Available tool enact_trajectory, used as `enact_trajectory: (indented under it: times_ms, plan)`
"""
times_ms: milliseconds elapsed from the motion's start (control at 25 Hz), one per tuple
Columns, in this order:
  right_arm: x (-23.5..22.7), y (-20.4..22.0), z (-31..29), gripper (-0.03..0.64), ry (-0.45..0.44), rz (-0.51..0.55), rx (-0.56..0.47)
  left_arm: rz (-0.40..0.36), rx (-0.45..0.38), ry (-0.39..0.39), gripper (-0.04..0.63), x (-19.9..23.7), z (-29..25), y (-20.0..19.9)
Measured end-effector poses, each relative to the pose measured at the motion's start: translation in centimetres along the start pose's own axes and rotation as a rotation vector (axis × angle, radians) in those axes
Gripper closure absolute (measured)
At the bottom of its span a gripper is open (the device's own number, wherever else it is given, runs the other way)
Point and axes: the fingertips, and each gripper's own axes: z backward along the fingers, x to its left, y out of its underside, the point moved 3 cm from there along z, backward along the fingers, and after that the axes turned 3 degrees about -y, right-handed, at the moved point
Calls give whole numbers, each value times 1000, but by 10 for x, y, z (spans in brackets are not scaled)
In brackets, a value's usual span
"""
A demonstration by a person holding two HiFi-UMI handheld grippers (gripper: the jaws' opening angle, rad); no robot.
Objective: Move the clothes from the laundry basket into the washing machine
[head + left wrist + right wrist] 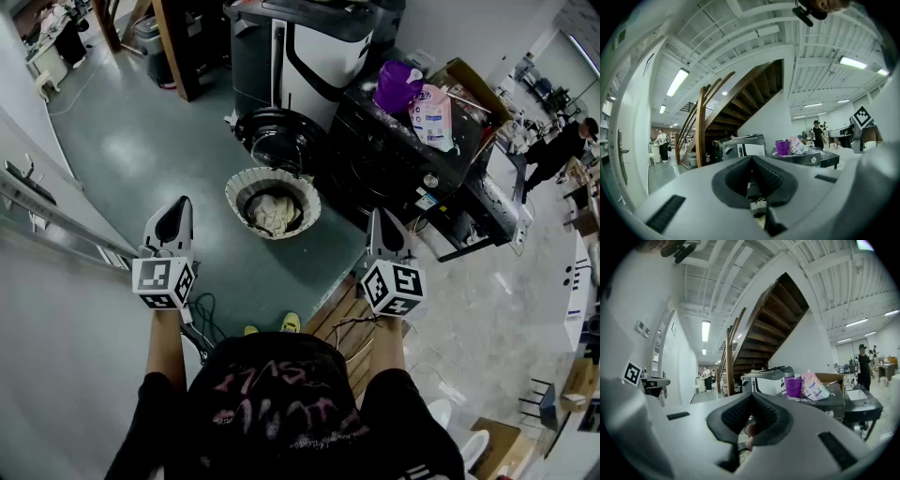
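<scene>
the left gripper (178,214) is held at the lower left of the head view and the right gripper (382,227) at the lower centre-right. in both gripper views the ribbed black pads (736,178) are seen pressed together, with nothing pinched between them.

a cube with square black-and-white markers (162,281) is carried on each gripper. no letters are borne by the markers. pink print is seen on the person's black shirt (272,398), but it cannot be read.

nearest the person, yellow shoe tips (291,322) and a dark cable (202,309) are seen on the green floor (150,150). wooden slats (342,319) lie below the right gripper.

the laundry basket (236,186), round with a pale ribbed rim, is placed on the floor ahead of and between the two grippers, well apart from both. the clothes (272,211), pale and crumpled, are lying inside it.

the washing machine (403,159), black, is located just right of the basket, with a round black part (274,136) just above the basket in the frame. on its top are found a purple container (398,84), a pink and white pouch (433,117) whose print is too small to read, and a cardboard box (473,84).

a grey and white machine (309,47) is placed behind. farther back, a wooden staircase (736,103) is shown in the gripper views. a person in black (562,145) is seen at the right edge.
</scene>
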Motion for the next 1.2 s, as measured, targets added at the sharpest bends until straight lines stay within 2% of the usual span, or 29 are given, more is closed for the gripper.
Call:
enact_trajectory:
  times_ms: [320,560,680,800,880,1120,1200]
  plan:
    - [2,2,1,614,-12,-10,2,1,2,-2,584,0,4,1]
    - [1,-5,3,612,-9,-18,-45,-6,14,7,583,0,2,2]
    - [4,-4,2,579,-19,-23,-44,-12,12,3,581,1,3,2]
    - [7,-1,3,514,-40,-20,-34,-16,16,2,555,-1,5,2]
    - [9,1,4,449,-52,-14,-30,-14,22,3,521,-2,5,4]
    - [9,3,7,365,-59,-25,-30,-11,22,17,396,-4,4,1]
    - [7,5,7,331,-65,-23,-20,-12,22,25,383,-6,2,0]
